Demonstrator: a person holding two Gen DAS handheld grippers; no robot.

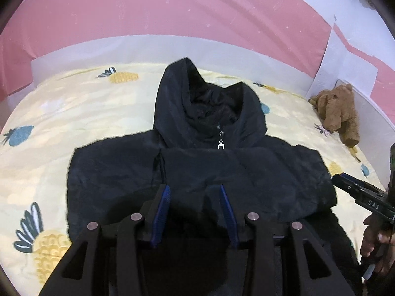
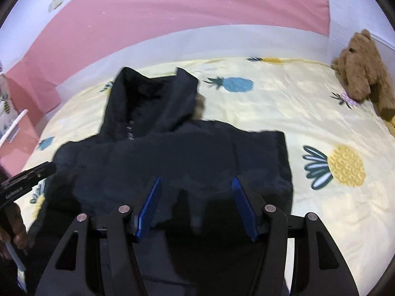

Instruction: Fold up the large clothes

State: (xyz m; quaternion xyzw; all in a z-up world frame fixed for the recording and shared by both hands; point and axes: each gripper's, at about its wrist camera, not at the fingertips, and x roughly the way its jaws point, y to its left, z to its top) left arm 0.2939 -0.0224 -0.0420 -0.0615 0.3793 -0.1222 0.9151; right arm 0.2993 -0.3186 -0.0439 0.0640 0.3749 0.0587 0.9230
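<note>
A dark navy hooded jacket (image 1: pixel 197 167) lies flat on the bed, hood toward the far wall, zipper pull (image 1: pixel 220 145) at the neck, sleeves folded in. It also shows in the right wrist view (image 2: pixel 172 162). My left gripper (image 1: pixel 195 188) is open, its blue pads above the jacket's near part, holding nothing. My right gripper (image 2: pixel 197 181) is open over the jacket's lower edge, empty. The right gripper also shows at the right edge of the left wrist view (image 1: pixel 358 190); the left gripper shows at the left edge of the right wrist view (image 2: pixel 27 177).
The bed has a yellow sheet (image 1: pixel 61 113) printed with pineapples. A brown teddy bear (image 2: pixel 363 71) sits at the far right corner, also in the left wrist view (image 1: pixel 338 111). Pink and white walls (image 1: pixel 172 12) stand behind the bed.
</note>
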